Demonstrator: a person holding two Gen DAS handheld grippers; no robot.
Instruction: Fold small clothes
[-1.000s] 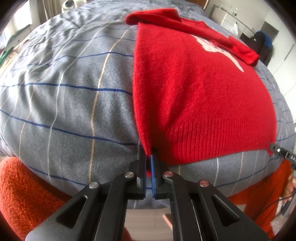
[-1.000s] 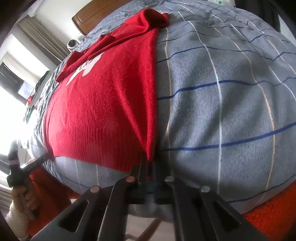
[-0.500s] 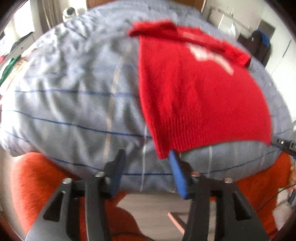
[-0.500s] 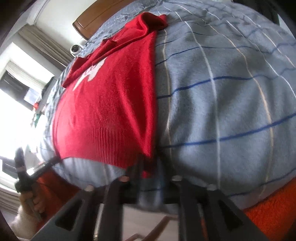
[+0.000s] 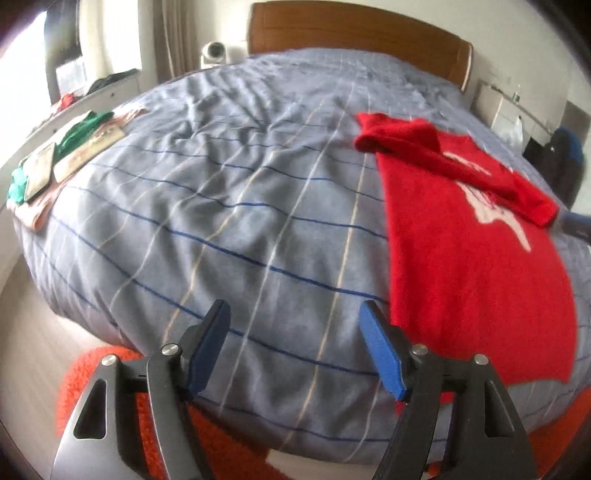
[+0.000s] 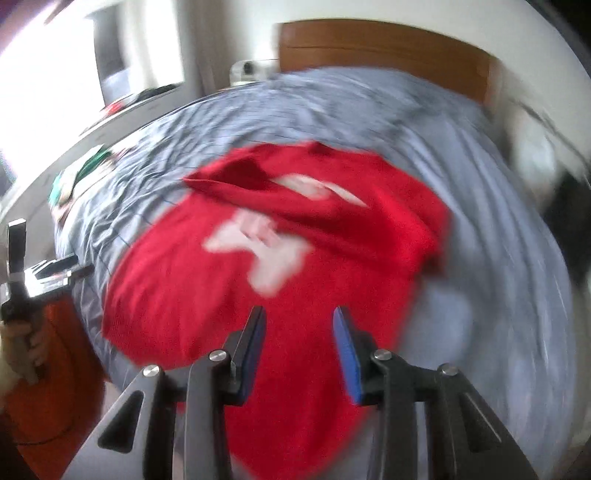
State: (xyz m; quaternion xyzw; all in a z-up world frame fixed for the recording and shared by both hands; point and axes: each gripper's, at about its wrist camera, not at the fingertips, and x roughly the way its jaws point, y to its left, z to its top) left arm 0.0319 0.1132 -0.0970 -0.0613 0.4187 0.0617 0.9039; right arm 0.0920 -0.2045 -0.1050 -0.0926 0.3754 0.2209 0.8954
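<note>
**Both tools spread and empty over the bed**

I see no containers in either view; the bed (image 5: 229, 206), under a grey-blue checked cover, carries everything. On it lies the red sweater (image 5: 469, 258), flat, with a white pattern on its chest and one sleeve folded across the top. In my left wrist view it sits at about 3 o'clock, its hem running down to the near edge of the bed. At 9 o'clock on the far side of the cover I make out a small pile of folded clothes (image 5: 62, 151), green and pale, well apart from the sweater. The wooden headboard (image 5: 354, 33) stands at 12 o'clock.

My left tool (image 5: 293, 347) hangs above the near edge of the bed, its blue pads (image 5: 380, 350) spread wide, gripping nothing; the sweater's edge lies just beside its right finger, though I cannot tell if they touch. Orange fabric (image 5: 81, 384) shows below the tool.

The right wrist view is blurred by motion. There the sweater (image 6: 229, 306) fills the centre, and my right tool (image 6: 299, 347) is held over its lower half with a moderate gap between its fingers, also empty. At 9 o'clock in that view I can see my left hand (image 6: 22, 343) gripping the handle of the other tool.
</note>
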